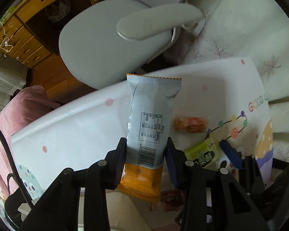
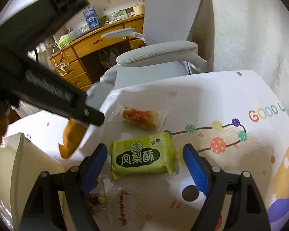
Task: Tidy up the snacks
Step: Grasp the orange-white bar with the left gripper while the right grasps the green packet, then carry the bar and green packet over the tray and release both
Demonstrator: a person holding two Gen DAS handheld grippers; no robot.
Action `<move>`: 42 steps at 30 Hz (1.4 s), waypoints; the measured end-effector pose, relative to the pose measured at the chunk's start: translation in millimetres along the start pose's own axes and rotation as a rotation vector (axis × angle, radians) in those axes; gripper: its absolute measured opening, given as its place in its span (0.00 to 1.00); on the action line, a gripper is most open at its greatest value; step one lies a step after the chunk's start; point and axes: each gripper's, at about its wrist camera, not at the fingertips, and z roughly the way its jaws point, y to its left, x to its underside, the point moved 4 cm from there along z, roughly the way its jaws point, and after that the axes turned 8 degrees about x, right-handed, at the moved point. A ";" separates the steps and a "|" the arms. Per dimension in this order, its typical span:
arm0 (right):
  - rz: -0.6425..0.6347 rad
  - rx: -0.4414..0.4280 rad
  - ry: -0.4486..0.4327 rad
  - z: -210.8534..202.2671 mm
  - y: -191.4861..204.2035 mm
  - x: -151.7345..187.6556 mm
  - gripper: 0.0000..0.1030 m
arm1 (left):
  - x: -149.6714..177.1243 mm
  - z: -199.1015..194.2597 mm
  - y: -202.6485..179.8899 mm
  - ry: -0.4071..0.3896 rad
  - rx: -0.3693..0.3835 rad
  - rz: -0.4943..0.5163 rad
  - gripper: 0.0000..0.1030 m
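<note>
My left gripper point(image 1: 146, 154) is shut on a silver packet with an orange end point(image 1: 150, 115), held lifted above the white printed mat point(image 1: 77, 127). The same packet's orange end point(image 2: 71, 140) hangs under the black left gripper in the right wrist view. My right gripper point(image 2: 144, 165) is open, its blue fingers point(image 2: 194, 167) standing on either side of a green packet point(image 2: 140, 156) that lies flat on the mat, pads apart from it. A clear-wrapped orange snack point(image 2: 140, 119) lies just beyond the green one.
A red-brown wrapped snack point(image 2: 98, 198) lies by my right gripper's left finger, next to a cream container point(image 2: 19, 163). A grey office chair point(image 2: 160, 53) stands past the mat's far edge, a wooden desk point(image 2: 90, 44) behind it. White bedding point(image 1: 240, 28) lies on the right.
</note>
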 end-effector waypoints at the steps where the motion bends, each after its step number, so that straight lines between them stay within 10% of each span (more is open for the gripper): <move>1: -0.020 0.014 0.004 0.4 2.3 0.4 0.78 | 0.0 -4.9 0.2 -0.011 0.001 -0.007 0.36; 10: -0.054 0.012 0.032 -2.3 8.8 3.5 0.55 | 15.1 -63.3 3.5 -0.097 0.036 -0.073 0.36; 21: 0.012 0.009 0.031 -39.8 2.3 -0.3 0.54 | 64.5 -141.9 -4.4 -0.167 0.101 -0.110 0.36; 42: -0.028 -0.264 -0.127 -182.1 47.7 -10.4 0.54 | 189.9 -240.8 48.2 -0.287 0.060 -0.247 0.37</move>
